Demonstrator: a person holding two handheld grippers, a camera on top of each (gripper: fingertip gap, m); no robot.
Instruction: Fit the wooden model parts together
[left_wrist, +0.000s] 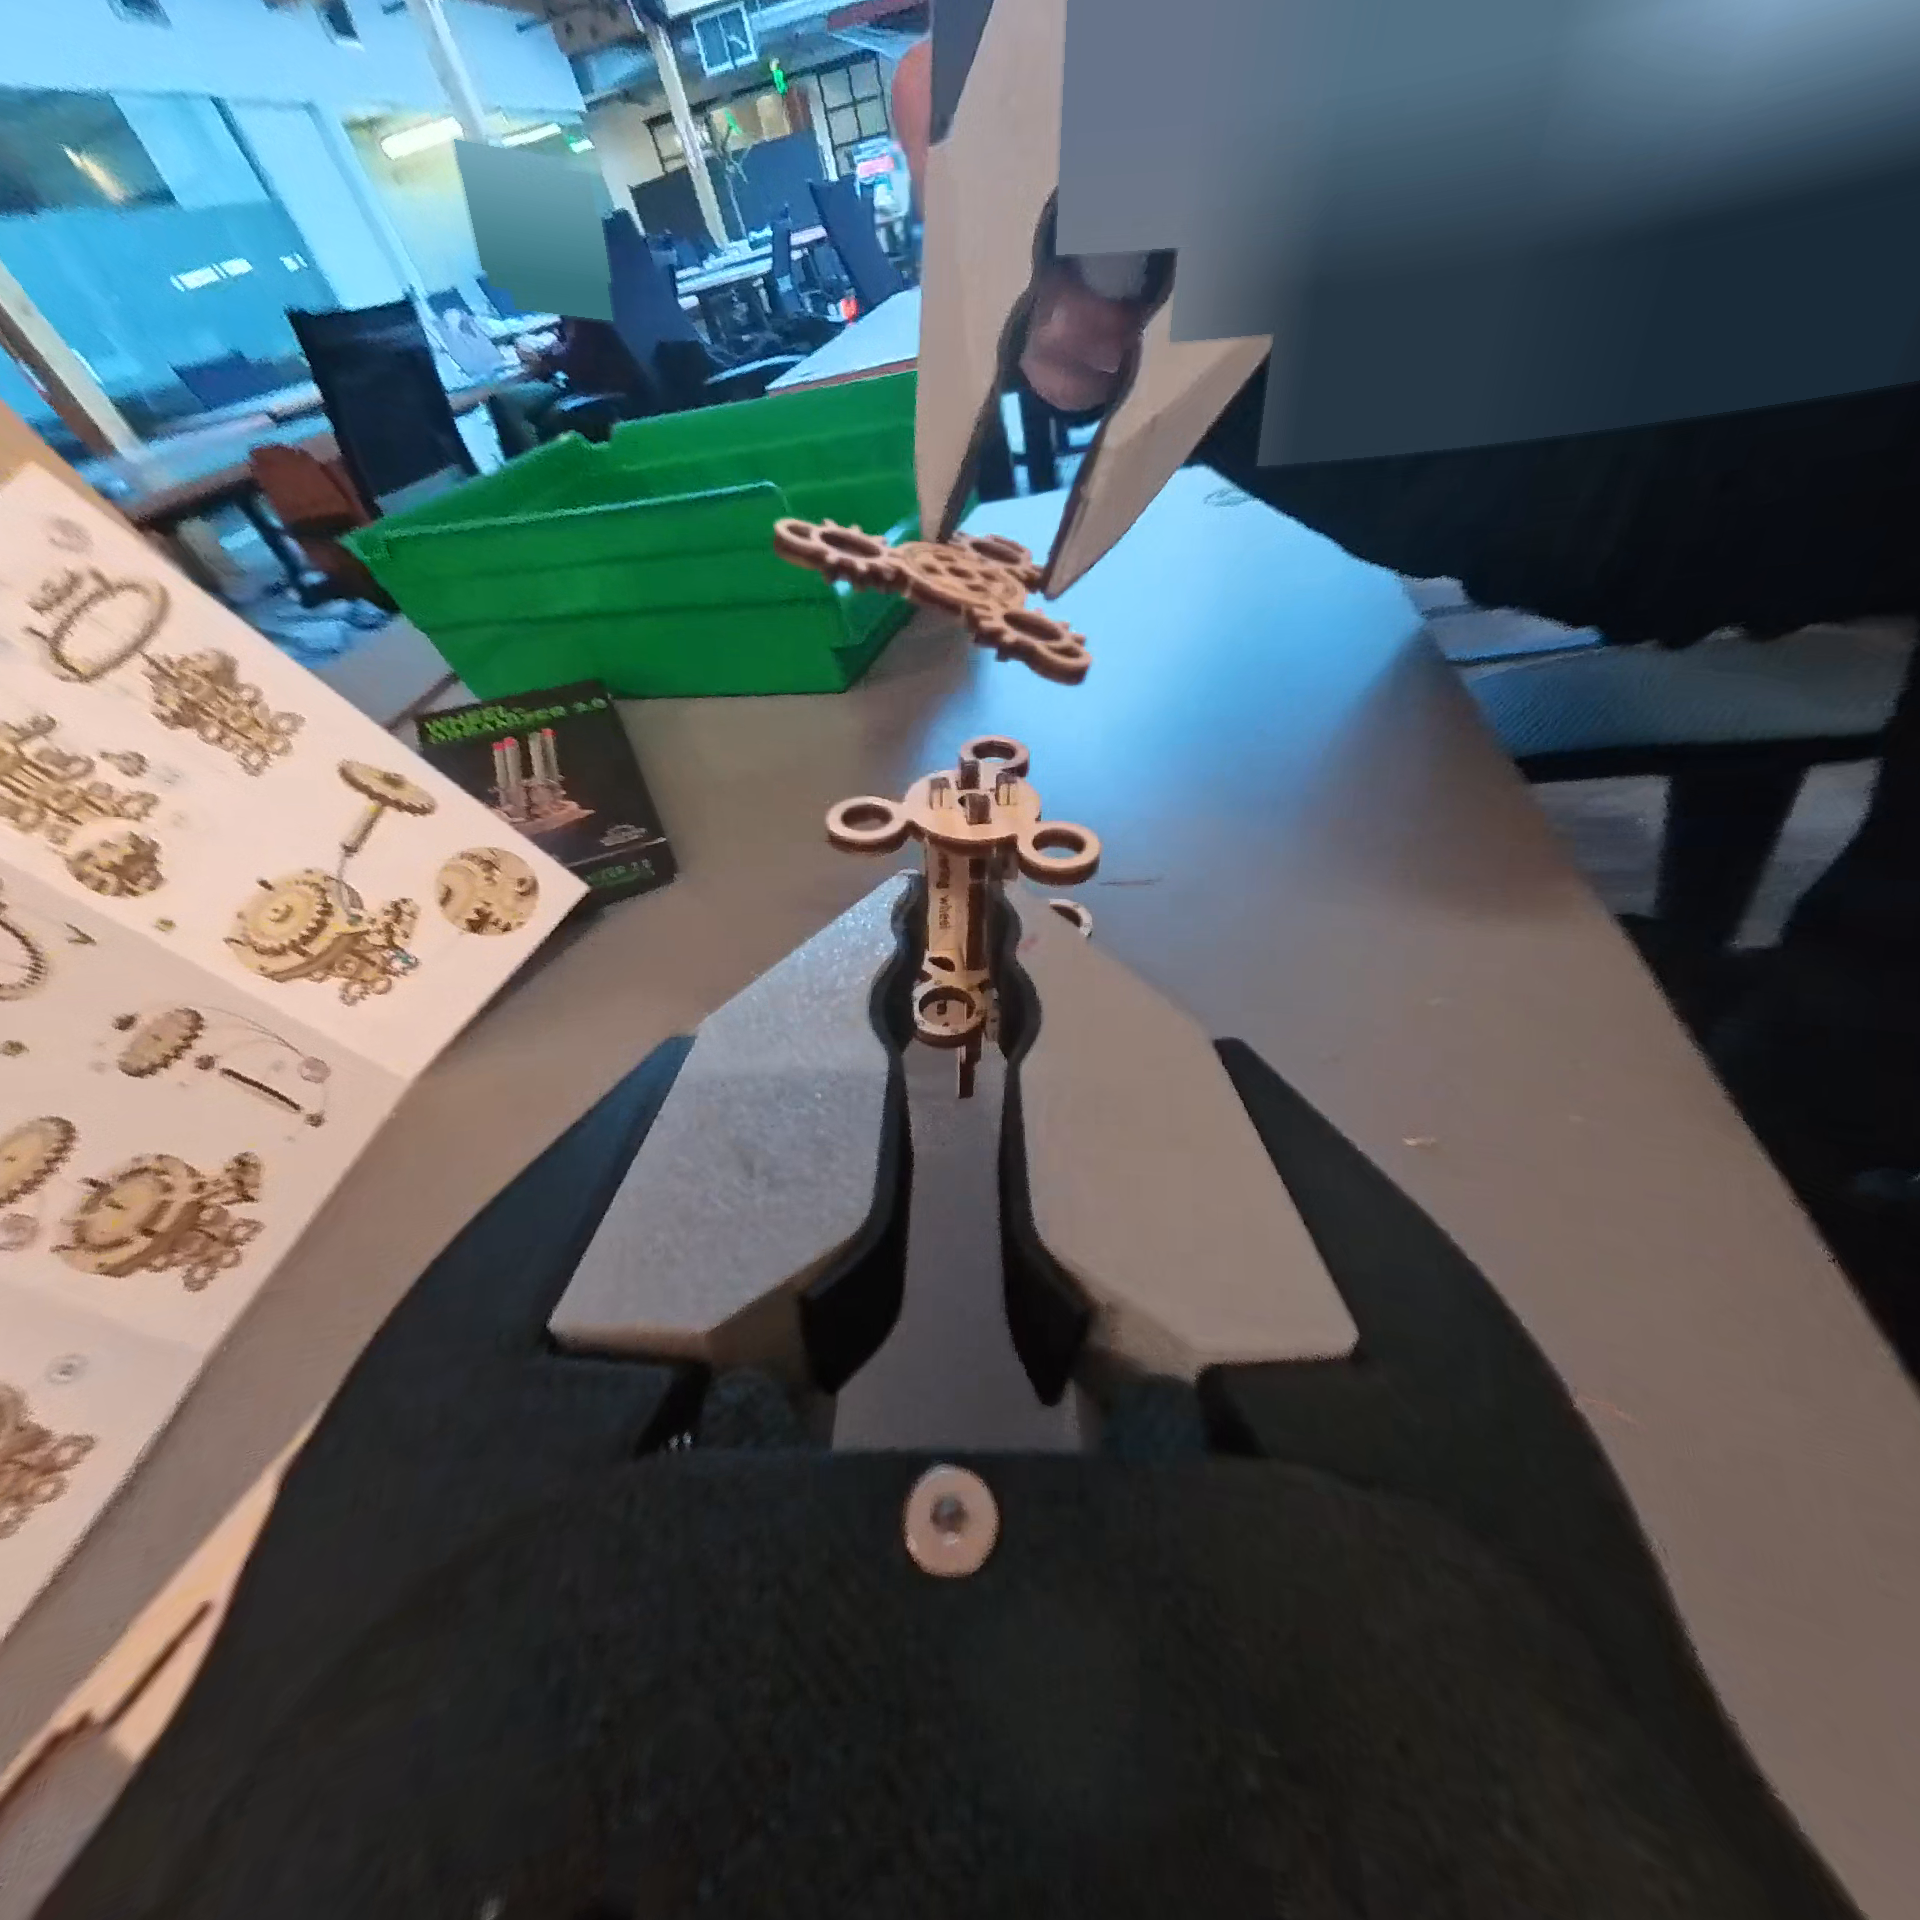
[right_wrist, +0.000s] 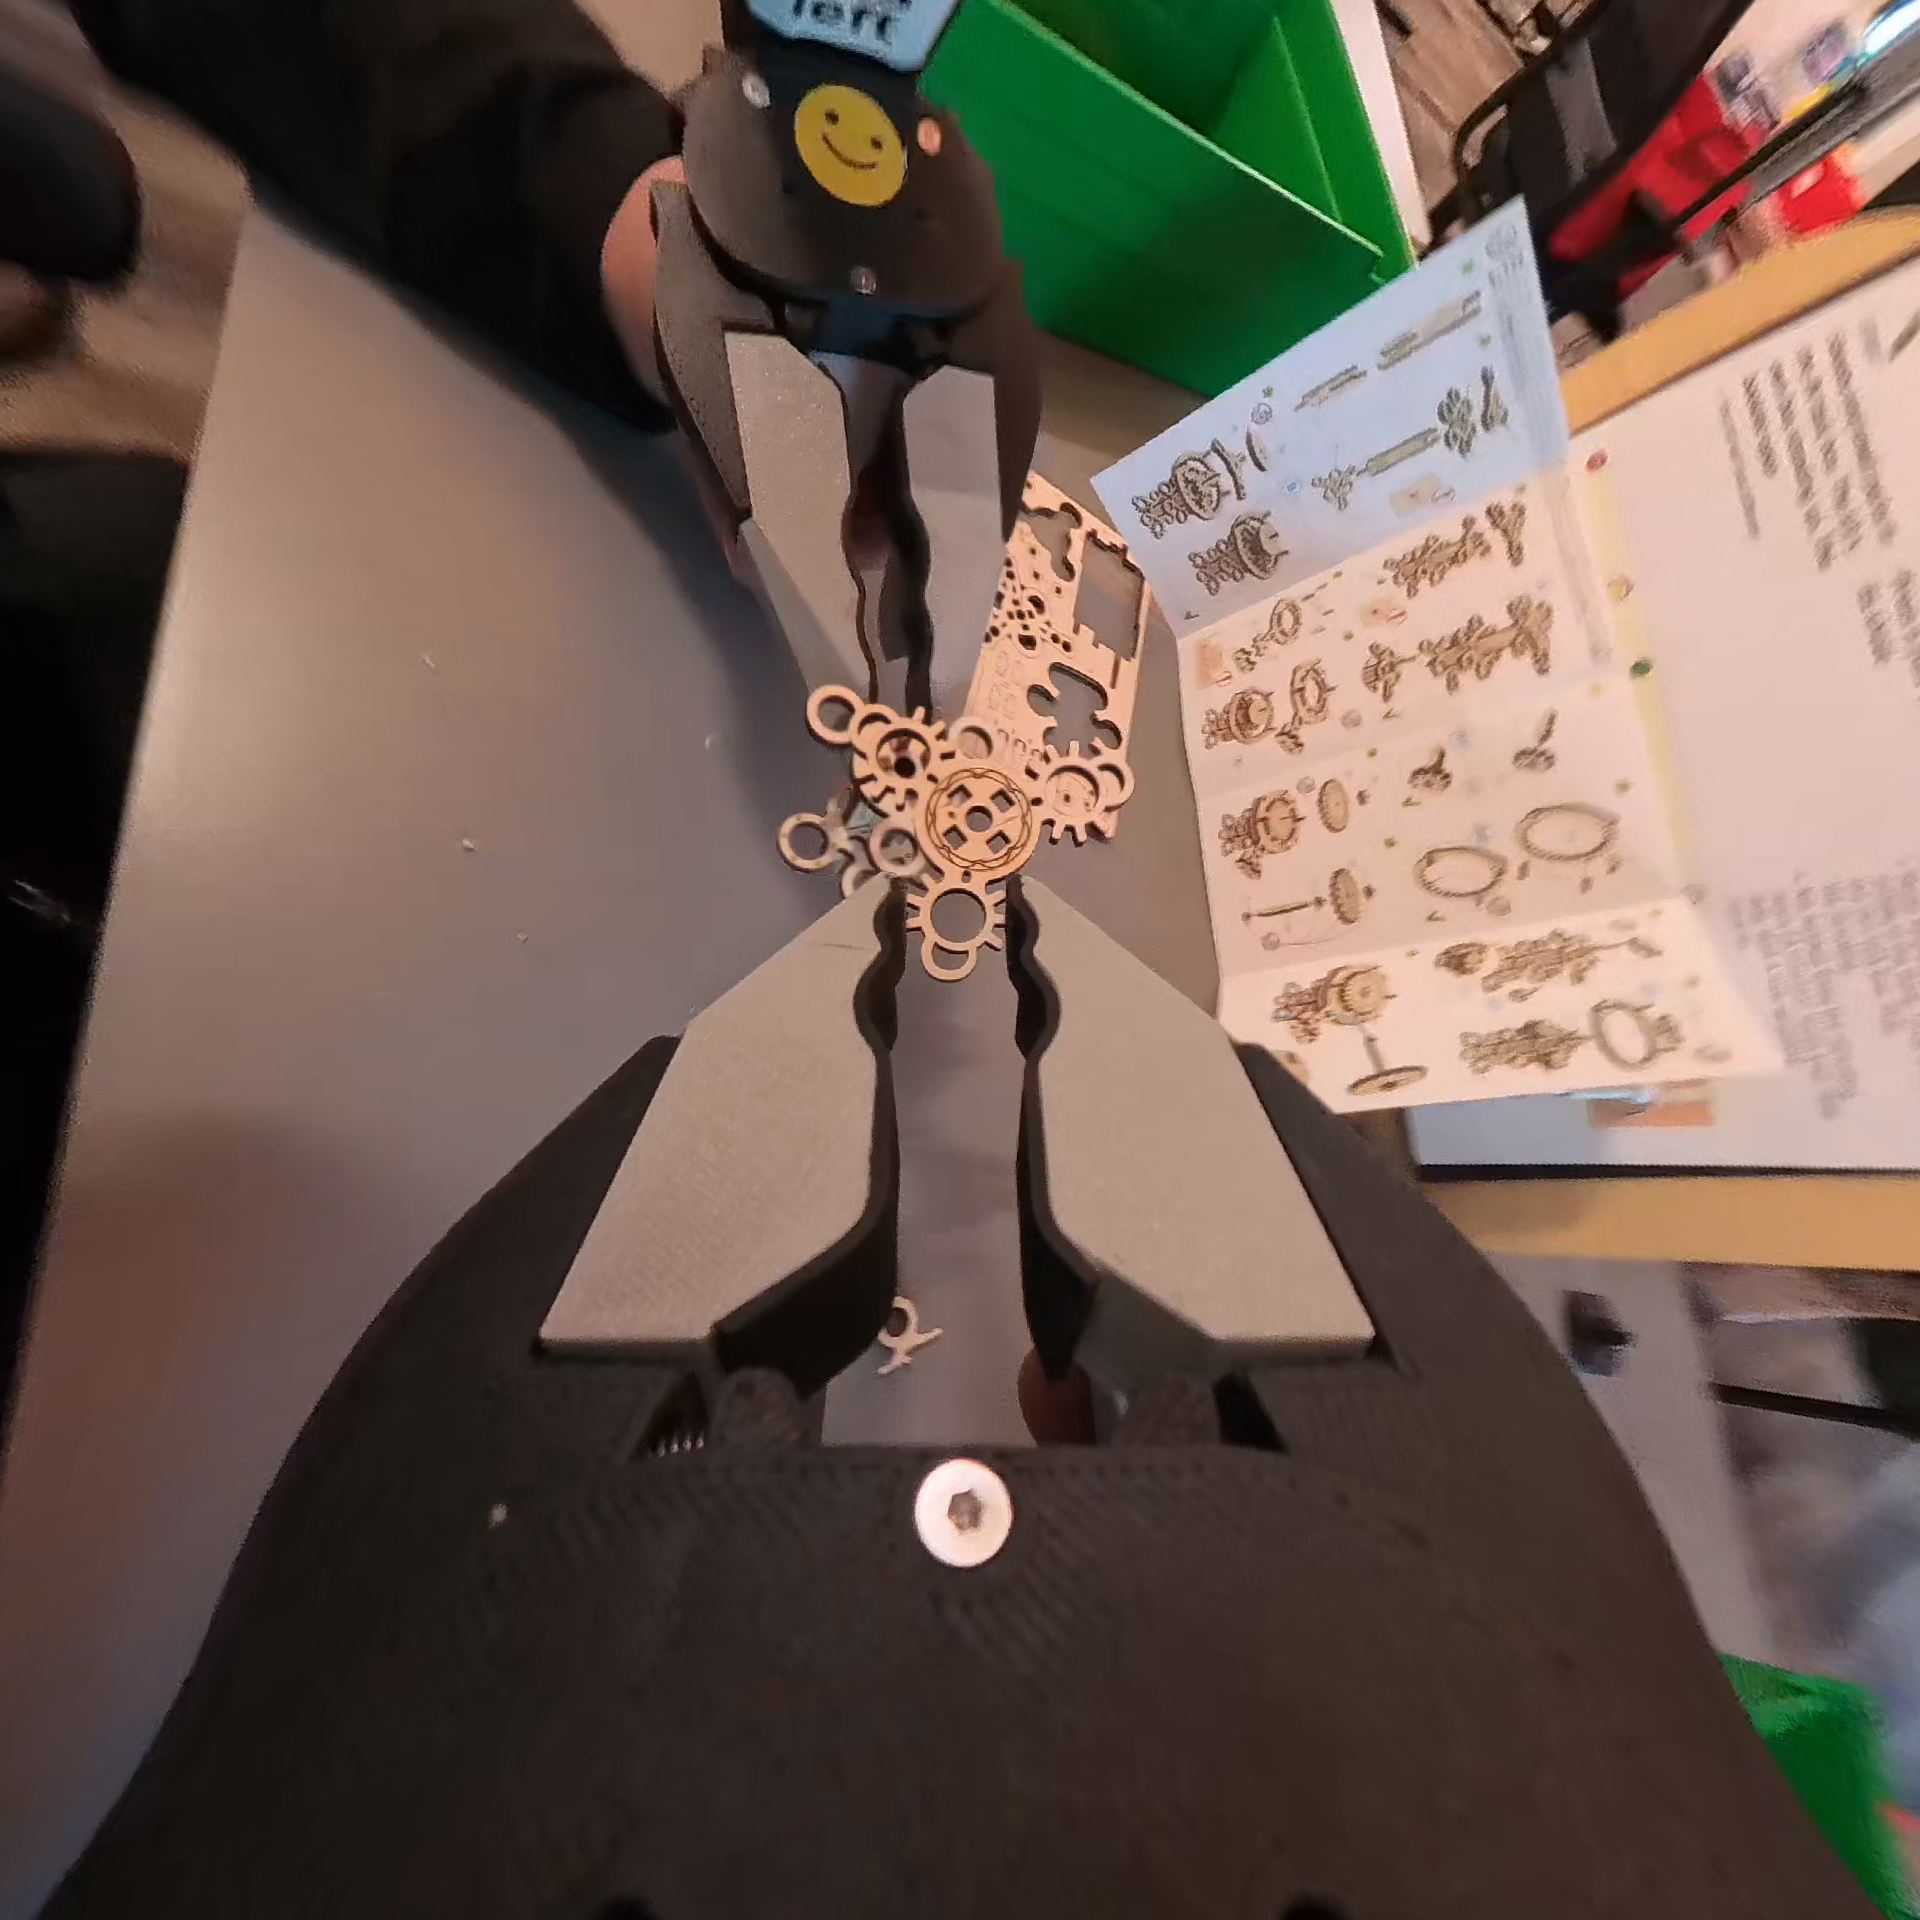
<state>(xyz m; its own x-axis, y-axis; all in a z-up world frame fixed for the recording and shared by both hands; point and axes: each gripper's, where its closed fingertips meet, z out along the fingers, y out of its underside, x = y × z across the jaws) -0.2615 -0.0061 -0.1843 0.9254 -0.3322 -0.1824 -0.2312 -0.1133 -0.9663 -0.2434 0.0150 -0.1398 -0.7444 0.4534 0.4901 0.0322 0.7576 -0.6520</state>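
My left gripper (left_wrist: 961, 920) is shut on a small upright wooden post assembly (left_wrist: 961, 831) topped by a flat plate with three rings and short pegs. My right gripper (left_wrist: 997, 566) comes down from above, shut on a flat wooden gear-shaped plate (left_wrist: 966, 592). It holds the plate level, a short gap above and slightly behind the post's top. In the right wrist view, my right gripper (right_wrist: 951, 909) grips the gear plate (right_wrist: 977, 821) by its near ring. The left gripper (right_wrist: 888, 707) faces it, and a ring of the post's top plate (right_wrist: 805, 840) shows beneath.
Grey table (left_wrist: 1299, 831). A green bin (left_wrist: 623, 582) stands behind, a small dark box (left_wrist: 551, 790) in front of it. An instruction sheet (left_wrist: 208, 883) lies to the left. A cut-out wooden sheet (right_wrist: 1081, 623) and a small wooden scrap (right_wrist: 906, 1335) lie on the table. Across from one pair of fingers to the other is roughly 6 cm.
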